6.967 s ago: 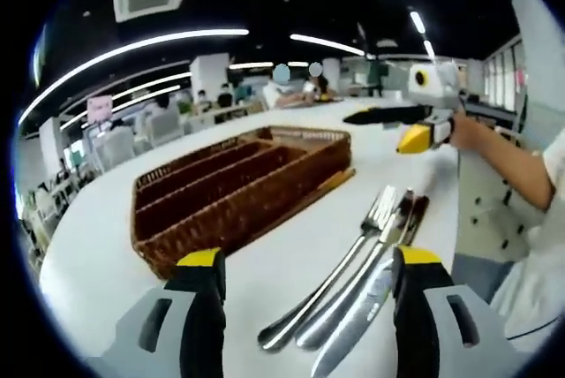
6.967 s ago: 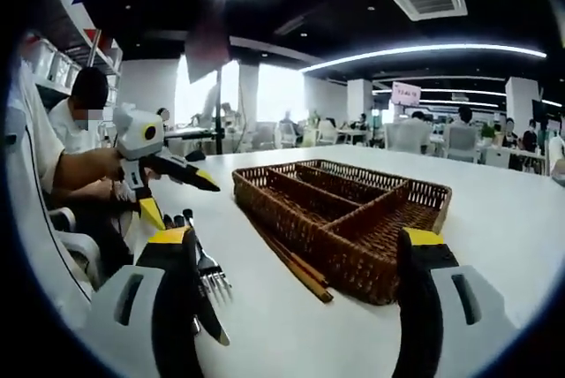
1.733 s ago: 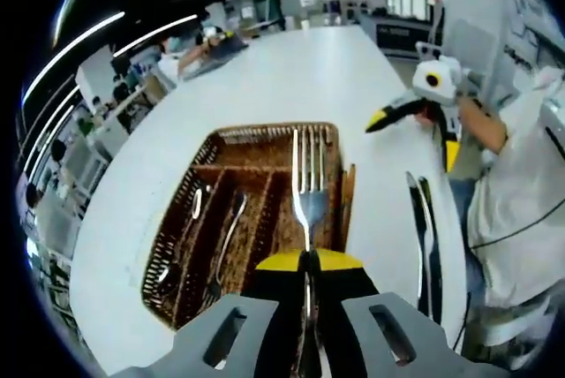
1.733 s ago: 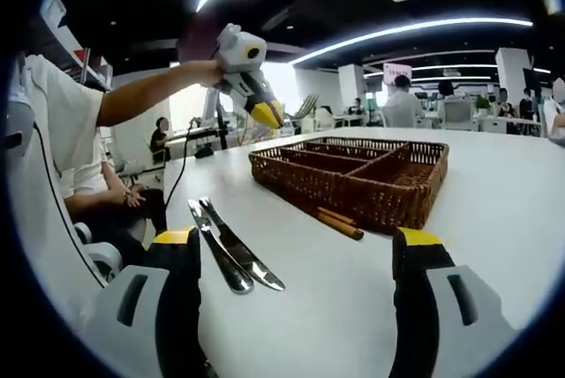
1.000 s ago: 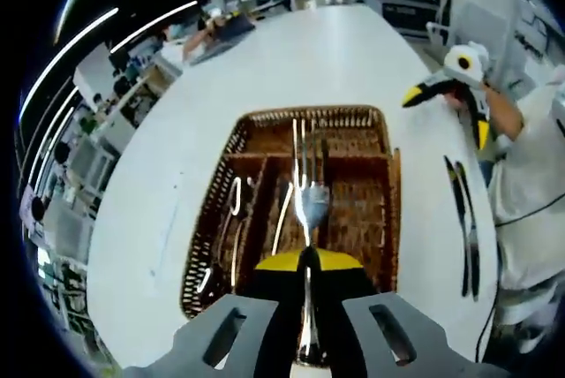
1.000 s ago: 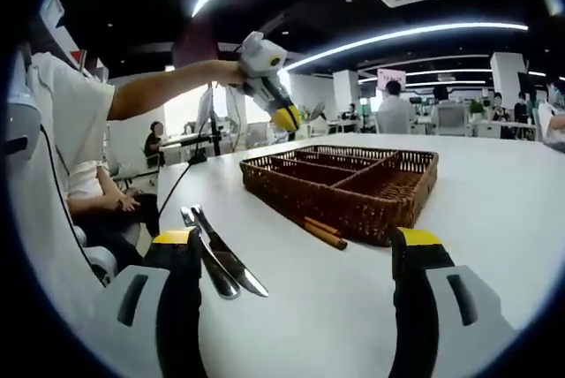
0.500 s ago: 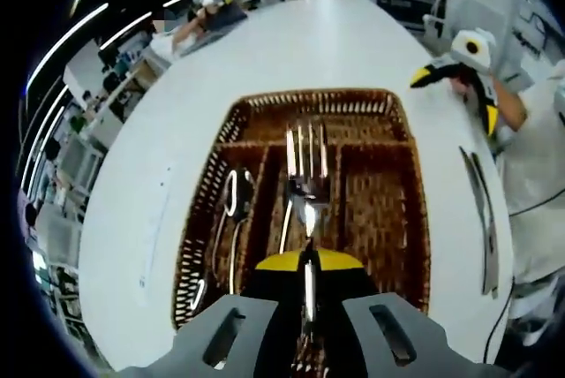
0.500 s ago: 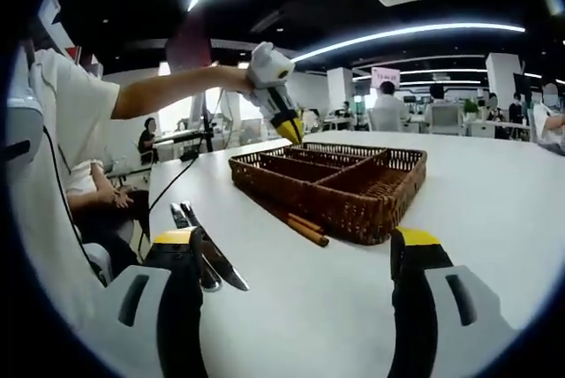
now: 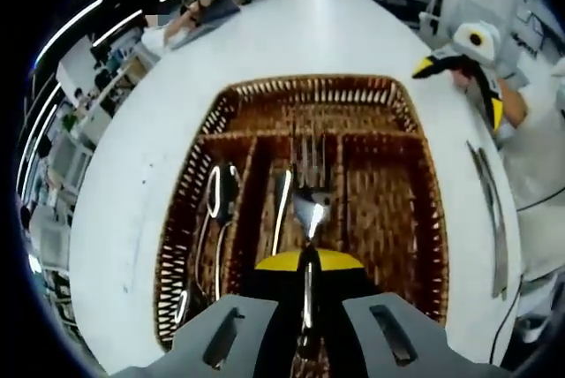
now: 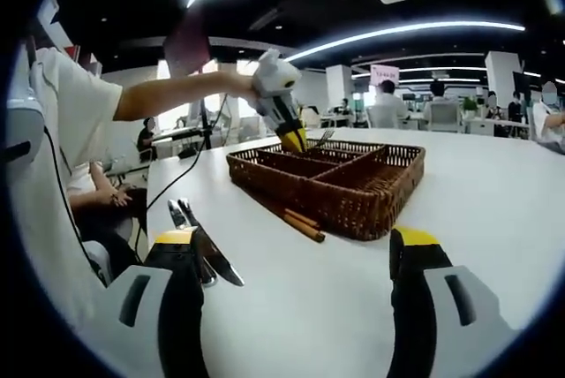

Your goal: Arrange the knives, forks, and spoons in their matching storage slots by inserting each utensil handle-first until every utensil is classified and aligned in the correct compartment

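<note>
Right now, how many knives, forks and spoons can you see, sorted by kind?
Knives: 2, on the table
Forks: 1, being held
Spoons: 1 that I can make out
Shiny piece, kind unclear: 1
Total: 5

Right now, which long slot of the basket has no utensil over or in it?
The rightmost long slot in the left gripper view. The left slot holds spoons; the left gripper holds the fork over the middle slot.
</note>
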